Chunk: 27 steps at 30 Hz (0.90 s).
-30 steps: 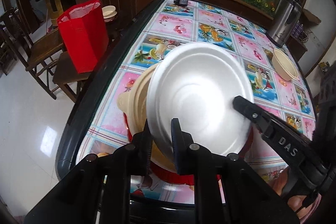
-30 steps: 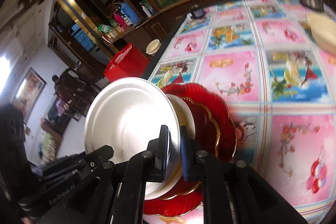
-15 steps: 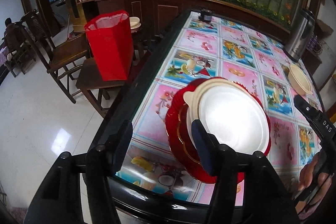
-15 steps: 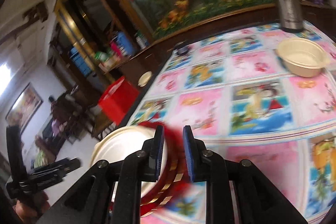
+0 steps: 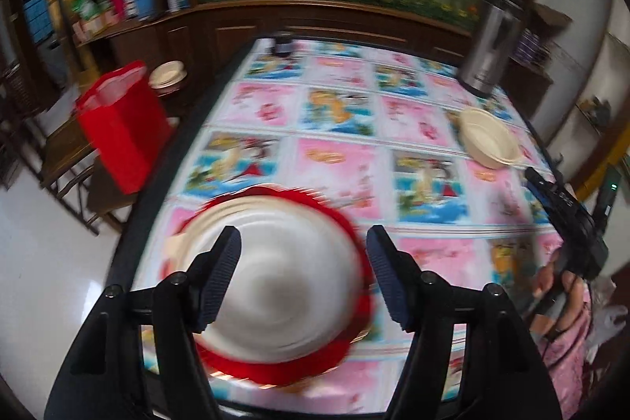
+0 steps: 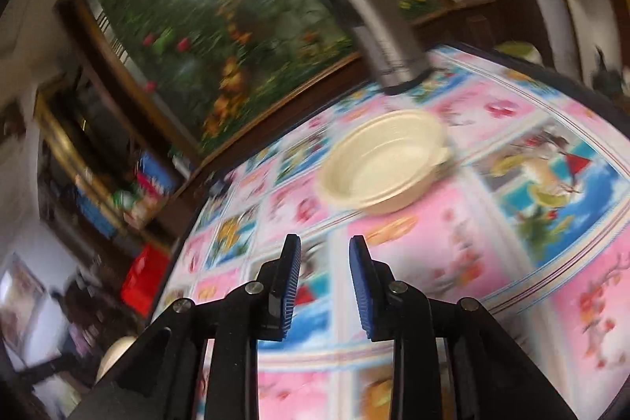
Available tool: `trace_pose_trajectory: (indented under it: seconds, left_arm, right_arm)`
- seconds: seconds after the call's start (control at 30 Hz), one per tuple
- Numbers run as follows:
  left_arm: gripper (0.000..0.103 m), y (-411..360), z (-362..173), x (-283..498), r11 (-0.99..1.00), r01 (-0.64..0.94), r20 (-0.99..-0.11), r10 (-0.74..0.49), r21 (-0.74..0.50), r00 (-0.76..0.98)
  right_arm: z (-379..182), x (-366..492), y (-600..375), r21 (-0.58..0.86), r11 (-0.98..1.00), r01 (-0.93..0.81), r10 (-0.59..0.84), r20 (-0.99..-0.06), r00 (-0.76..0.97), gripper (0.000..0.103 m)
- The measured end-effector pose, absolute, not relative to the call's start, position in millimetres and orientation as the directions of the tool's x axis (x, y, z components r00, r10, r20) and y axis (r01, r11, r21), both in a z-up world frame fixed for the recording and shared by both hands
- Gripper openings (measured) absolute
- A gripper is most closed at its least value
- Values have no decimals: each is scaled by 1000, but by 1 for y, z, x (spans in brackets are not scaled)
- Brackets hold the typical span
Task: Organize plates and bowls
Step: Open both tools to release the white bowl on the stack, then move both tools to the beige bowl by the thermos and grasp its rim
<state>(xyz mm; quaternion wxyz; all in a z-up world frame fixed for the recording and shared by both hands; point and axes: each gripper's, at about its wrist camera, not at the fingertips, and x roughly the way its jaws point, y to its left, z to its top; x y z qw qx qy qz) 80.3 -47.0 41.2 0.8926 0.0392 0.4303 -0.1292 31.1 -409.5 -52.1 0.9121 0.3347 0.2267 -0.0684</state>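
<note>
The counter [image 5: 342,160] under its picture-tiled cloth runs away from you toward a dark wooden cabinet and a flowered mural, with a steel flask [image 5: 492,42] at its far right corner. Your left hand-held gripper [image 5: 303,278] hangs over the stack at the near edge, a white plate [image 5: 275,286] on a red plate [image 5: 283,365]; its jaws are opening and stand apart above the stack, pressing on nothing. That stack sits close to the counter's edge just below this gripper, so a low pass could catch the white plate's rim and slide it toward the floor. Your right hand-held gripper [image 6: 325,282] is also opening, with only a narrow gap and nothing between the pads, and it points at the cream bowl [image 6: 382,160] ahead of it, well apart. If the jaws are no wider on arrival, I'd expect the tips to push the bowl rather than straddle its wall, possibly nudging it toward the flask just behind. Both views are smeared, so judge the bowl's rim carefully before closing.
</note>
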Motion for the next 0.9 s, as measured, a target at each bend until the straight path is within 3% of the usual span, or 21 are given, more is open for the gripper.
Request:
trace_pose_trajectory:
  seconds: [0.17, 0.4, 0.7, 0.9]
  left_arm:
    - [73, -133, 40, 108, 931, 363, -804, -250, -45, 540]
    - [73, -228, 14, 174, 928, 363, -869, -248, -86, 428]
    - [73, -303, -11, 230, 943, 331, -882, -174, -22, 438]
    - [73, -328, -30, 251, 947, 313, -896, -197, -69, 399]
  right_arm:
    - [-67, 36, -479, 722, 619, 311, 41, -425, 904, 31]
    - [-78, 63, -531, 764, 563, 315, 23, -396, 918, 32]
    - [-100, 110, -565, 807, 499, 317, 72, -403, 912, 32]
    - [-101, 127, -570, 806, 500, 317, 99, -417, 903, 32]
